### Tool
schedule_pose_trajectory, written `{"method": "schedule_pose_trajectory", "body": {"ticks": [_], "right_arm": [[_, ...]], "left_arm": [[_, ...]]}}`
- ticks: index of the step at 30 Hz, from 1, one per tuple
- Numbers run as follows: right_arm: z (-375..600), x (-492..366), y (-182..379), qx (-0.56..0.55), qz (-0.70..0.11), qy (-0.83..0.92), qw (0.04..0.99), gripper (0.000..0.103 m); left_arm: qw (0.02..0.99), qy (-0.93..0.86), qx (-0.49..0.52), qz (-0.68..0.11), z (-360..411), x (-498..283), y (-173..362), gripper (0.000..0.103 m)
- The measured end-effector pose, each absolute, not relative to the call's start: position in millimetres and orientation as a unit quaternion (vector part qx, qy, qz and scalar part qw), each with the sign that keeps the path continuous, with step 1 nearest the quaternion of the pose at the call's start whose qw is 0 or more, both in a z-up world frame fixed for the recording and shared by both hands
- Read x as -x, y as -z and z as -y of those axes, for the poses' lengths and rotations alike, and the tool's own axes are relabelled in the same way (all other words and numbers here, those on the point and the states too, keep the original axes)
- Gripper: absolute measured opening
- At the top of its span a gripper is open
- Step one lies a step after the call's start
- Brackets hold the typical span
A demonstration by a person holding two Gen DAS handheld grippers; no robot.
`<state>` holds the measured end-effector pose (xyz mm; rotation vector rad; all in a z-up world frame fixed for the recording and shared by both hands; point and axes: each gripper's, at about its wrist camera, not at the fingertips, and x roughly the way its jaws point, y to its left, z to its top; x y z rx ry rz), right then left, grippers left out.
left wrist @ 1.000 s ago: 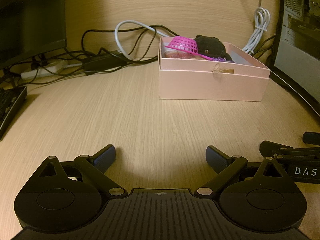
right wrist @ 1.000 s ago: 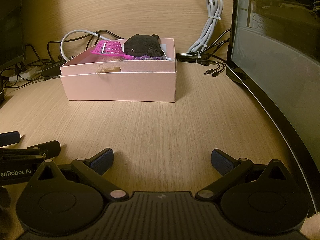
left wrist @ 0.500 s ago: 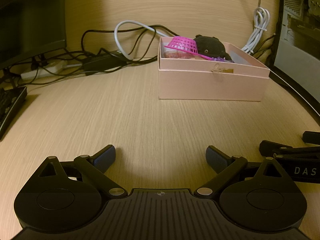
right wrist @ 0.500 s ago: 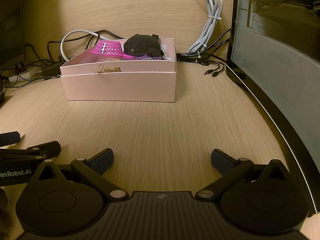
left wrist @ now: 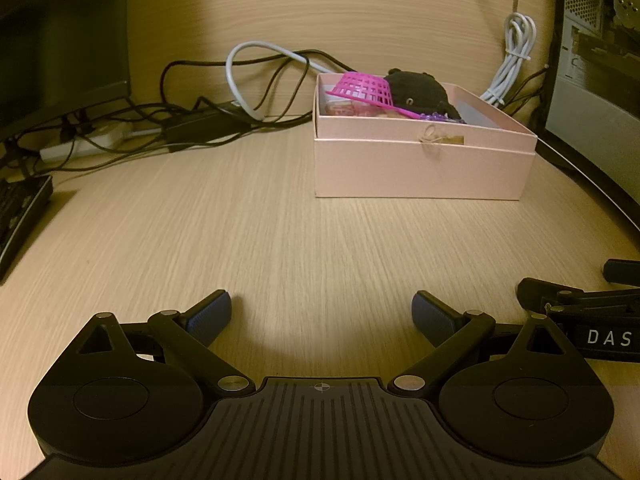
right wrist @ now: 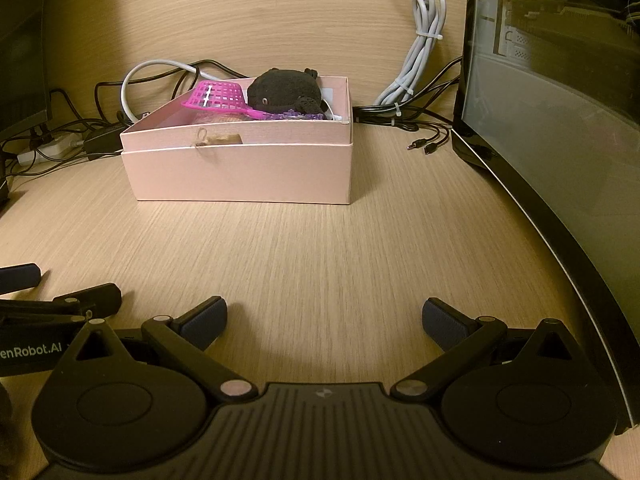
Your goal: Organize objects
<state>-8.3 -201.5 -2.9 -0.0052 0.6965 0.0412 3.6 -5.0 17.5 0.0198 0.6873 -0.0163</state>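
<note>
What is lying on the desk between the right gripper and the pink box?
Nothing: in the right wrist view, only bare wooden desk lies between the open right gripper and the pink box.

Matt wood-grain desk (left wrist: 320,240); smooth pink cardboard box (left wrist: 420,168); fuzzy plush (right wrist: 284,92).

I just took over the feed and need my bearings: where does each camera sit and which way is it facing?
Left wrist: low over the desk behind the open left gripper, facing the pink box ahead-right; the right gripper shows at the right edge.
Right wrist: low behind the open right gripper, facing the pink box ahead-left, the computer case on the right; the left gripper shows at the left edge.
Shared: box, pink basket, black plush, cables.
</note>
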Motion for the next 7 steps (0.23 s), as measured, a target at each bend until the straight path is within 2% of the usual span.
{"method": "schedule_pose_trajectory", "body": {"ticks": [7], "right_arm": [[202.1,8.3,2.8,0.003,-0.341,-0.020,0.940,0.103]], "left_arm": [[0.941,0.009,-0.007,-0.337,3.8,-3.6,-17.7,0.099]]}}
